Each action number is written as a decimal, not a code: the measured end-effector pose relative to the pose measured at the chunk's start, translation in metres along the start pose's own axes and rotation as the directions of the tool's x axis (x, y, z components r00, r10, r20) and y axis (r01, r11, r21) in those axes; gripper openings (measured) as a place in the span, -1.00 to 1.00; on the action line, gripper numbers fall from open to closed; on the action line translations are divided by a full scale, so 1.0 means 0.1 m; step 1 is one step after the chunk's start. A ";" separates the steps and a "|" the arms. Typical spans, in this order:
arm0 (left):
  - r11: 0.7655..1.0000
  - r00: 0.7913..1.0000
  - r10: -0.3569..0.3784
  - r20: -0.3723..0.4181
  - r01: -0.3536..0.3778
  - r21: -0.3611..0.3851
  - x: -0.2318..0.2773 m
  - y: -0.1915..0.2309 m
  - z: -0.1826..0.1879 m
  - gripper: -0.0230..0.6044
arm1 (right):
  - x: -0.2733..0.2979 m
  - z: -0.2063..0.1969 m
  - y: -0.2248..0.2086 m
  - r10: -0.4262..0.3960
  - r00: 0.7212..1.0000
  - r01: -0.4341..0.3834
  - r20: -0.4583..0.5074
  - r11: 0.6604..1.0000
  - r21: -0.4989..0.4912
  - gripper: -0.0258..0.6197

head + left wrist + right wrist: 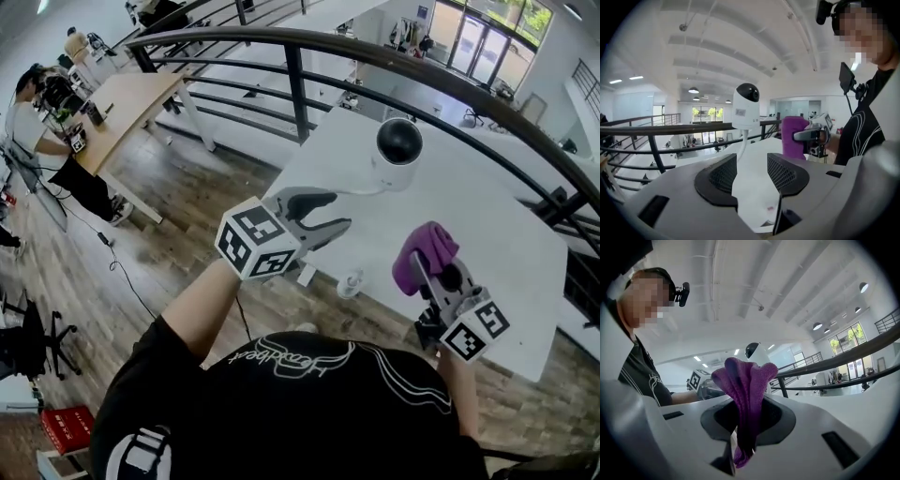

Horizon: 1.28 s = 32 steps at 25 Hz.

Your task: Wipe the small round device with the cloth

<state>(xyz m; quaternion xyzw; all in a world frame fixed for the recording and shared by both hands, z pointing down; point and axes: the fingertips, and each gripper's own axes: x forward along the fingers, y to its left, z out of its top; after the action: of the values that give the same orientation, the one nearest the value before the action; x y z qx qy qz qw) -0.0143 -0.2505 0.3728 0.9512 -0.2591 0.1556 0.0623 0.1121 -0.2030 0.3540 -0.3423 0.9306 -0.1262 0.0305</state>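
Left gripper (336,214) jaws apart, empty, near small round device (398,148), which stands upright on bench (497,225). Right gripper (429,274) clamps purple cloth (427,248). Best: steady base first, wipe dome gently.

- Black T-shirt (281,403), behind both sets of fingers in the head view: white cursive script across it, seen upside down. The letters are too unclear to read with certainty.
- White round device with a black dome (743,105), straight ahead of the left gripper (750,176) fingers: small grey label on its body, print too small to read.
- White marker cube (258,242), well back from the left fingers: black-and-white square patterns only, no letters or digits. Same on the right gripper (427,274).
- Red box (64,429), far left of the left fingers: pale print, illegible.
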 end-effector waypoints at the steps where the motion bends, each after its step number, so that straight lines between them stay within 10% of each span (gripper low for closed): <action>1: 0.999 1.000 -0.012 -0.019 0.012 0.034 0.07 0.08 -0.02 -0.31 | 0.03 0.00 -0.03 -0.017 1.000 0.017 -0.001 1.000 -0.001 -0.73; 12: 0.907 0.956 -0.199 -0.216 0.263 0.328 0.79 0.36 -0.27 -0.31 | 0.17 -0.05 -0.27 -0.151 0.989 0.151 0.005 0.988 0.023 -0.73; 22: 0.824 0.912 -0.298 -0.281 0.395 0.406 1.00 0.39 -0.33 -0.66 | 0.22 -0.06 -0.44 -0.216 0.976 0.215 0.011 0.975 0.050 -0.73; 32: 0.805 0.903 -0.333 -0.273 0.423 0.416 1.00 0.38 -0.31 -0.74 | 0.30 0.04 -0.57 -0.212 0.977 0.210 0.032 0.976 0.056 -0.73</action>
<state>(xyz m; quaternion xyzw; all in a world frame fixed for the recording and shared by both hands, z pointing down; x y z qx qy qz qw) 0.0399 -0.3238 0.4364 0.9515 -0.0119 0.2857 -0.1137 0.1253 -0.2648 0.3654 -0.4404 0.8846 -0.1468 0.0434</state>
